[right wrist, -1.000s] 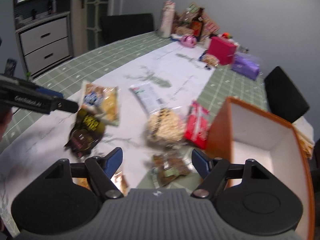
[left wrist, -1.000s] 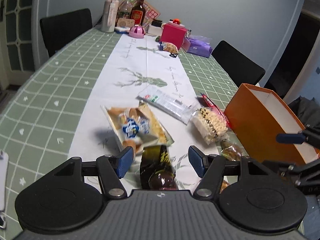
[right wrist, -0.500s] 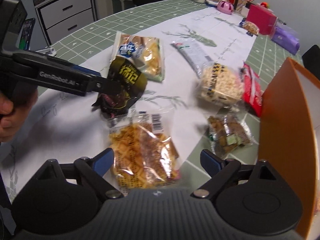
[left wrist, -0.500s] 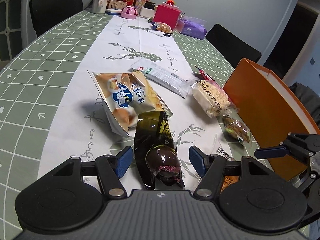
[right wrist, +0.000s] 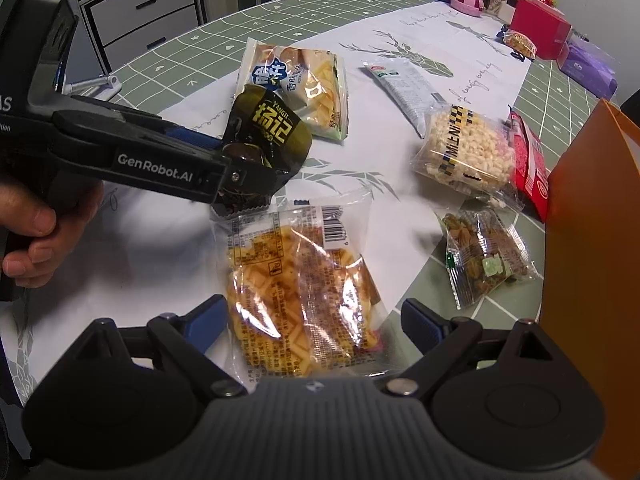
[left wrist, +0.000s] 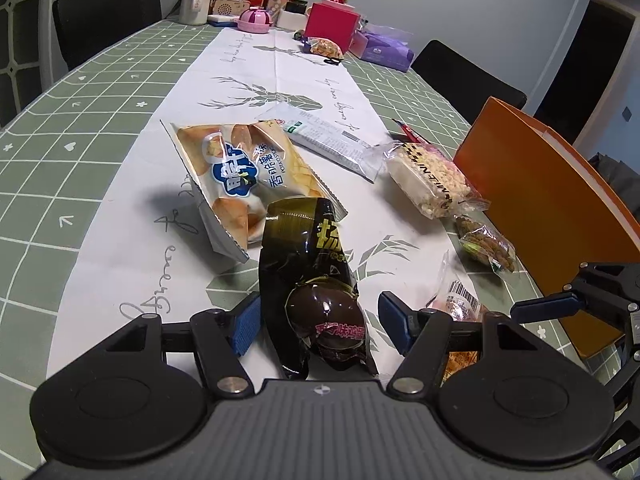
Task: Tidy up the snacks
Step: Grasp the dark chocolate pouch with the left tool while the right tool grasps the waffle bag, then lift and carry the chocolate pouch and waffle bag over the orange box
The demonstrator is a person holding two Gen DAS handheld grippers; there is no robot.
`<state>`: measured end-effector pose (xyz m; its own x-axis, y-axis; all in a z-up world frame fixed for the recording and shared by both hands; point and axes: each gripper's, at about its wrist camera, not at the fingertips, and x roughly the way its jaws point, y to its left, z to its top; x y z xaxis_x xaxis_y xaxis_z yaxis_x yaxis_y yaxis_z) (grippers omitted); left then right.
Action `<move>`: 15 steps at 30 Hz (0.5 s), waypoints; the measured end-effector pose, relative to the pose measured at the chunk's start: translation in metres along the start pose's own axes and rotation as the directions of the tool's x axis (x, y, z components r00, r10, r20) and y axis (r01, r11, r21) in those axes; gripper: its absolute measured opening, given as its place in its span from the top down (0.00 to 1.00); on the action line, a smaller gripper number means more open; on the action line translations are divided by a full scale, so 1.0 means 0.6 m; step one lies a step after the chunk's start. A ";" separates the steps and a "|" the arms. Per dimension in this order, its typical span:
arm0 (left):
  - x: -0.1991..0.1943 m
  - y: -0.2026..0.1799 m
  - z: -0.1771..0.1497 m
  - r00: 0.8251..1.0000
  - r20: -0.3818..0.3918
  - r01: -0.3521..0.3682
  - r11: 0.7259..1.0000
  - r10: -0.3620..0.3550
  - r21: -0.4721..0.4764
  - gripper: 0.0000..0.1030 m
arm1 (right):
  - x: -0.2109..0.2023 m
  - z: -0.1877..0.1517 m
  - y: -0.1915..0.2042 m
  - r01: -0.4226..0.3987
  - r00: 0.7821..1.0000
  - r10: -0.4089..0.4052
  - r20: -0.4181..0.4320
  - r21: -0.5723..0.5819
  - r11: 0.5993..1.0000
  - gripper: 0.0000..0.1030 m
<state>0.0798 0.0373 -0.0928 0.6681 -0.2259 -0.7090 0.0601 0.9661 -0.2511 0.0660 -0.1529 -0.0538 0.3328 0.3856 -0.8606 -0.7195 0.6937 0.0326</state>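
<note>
My left gripper (left wrist: 320, 320) is open around the lower end of a black snack pack (left wrist: 316, 272), which lies on the white runner; the left finger almost touches it. The pack also shows in the right wrist view (right wrist: 266, 130). My right gripper (right wrist: 314, 320) is open around a clear bag of yellow waffle biscuits (right wrist: 300, 288) on the table. The orange box (left wrist: 548, 200) stands at the right, also in the right wrist view (right wrist: 592, 240). Its inside is hidden.
On the runner lie a potato chips bag (left wrist: 240, 168), a white wrapper (left wrist: 332, 140), a puffed rice pack (right wrist: 464, 148), a red packet (right wrist: 528, 164) and a nut bag (right wrist: 484, 260). Bottles and boxes (left wrist: 332, 20) crowd the far end. Chairs stand around the table.
Both grippers came down and forward to the table. The left now straddles the black pack; the right now straddles the waffle bag. Both stay open.
</note>
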 end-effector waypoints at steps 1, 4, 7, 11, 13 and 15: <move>0.000 -0.001 -0.001 1.000 0.000 -0.002 1.000 0.002 0.006 0.27 | 0.002 0.000 0.001 0.000 1.000 0.000 0.000 -0.003 1.000 0.11; 0.001 -0.007 -0.003 1.000 0.002 -0.009 1.000 0.009 0.027 0.29 | 0.004 0.000 0.004 0.003 1.000 -0.003 -0.002 -0.012 1.000 0.11; 0.001 -0.013 -0.006 1.000 0.001 -0.011 0.999 0.011 0.053 0.31 | 0.005 0.000 0.005 0.004 1.000 -0.004 -0.003 -0.018 1.000 0.11; 0.002 -0.026 -0.009 1.000 -0.003 -0.014 0.995 0.014 0.098 0.36 | 0.010 -0.002 0.010 0.007 1.000 -0.007 -0.010 -0.034 0.999 0.11; 0.002 -0.028 -0.011 1.000 -0.004 -0.010 0.995 0.010 0.104 0.36 | 0.014 -0.002 0.011 0.008 1.000 -0.009 -0.016 -0.040 0.999 0.11; 0.002 -0.028 -0.011 1.000 -0.005 -0.007 0.995 0.007 0.104 0.37 | 0.018 -0.003 0.014 0.016 1.000 -0.018 -0.025 -0.054 0.998 0.12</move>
<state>0.0746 0.0202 -0.0937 0.6647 -0.2196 -0.7141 0.1328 0.9753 -0.1764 0.0624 -0.1443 -0.0636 0.3302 0.3580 -0.8734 -0.7457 0.6663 -0.0089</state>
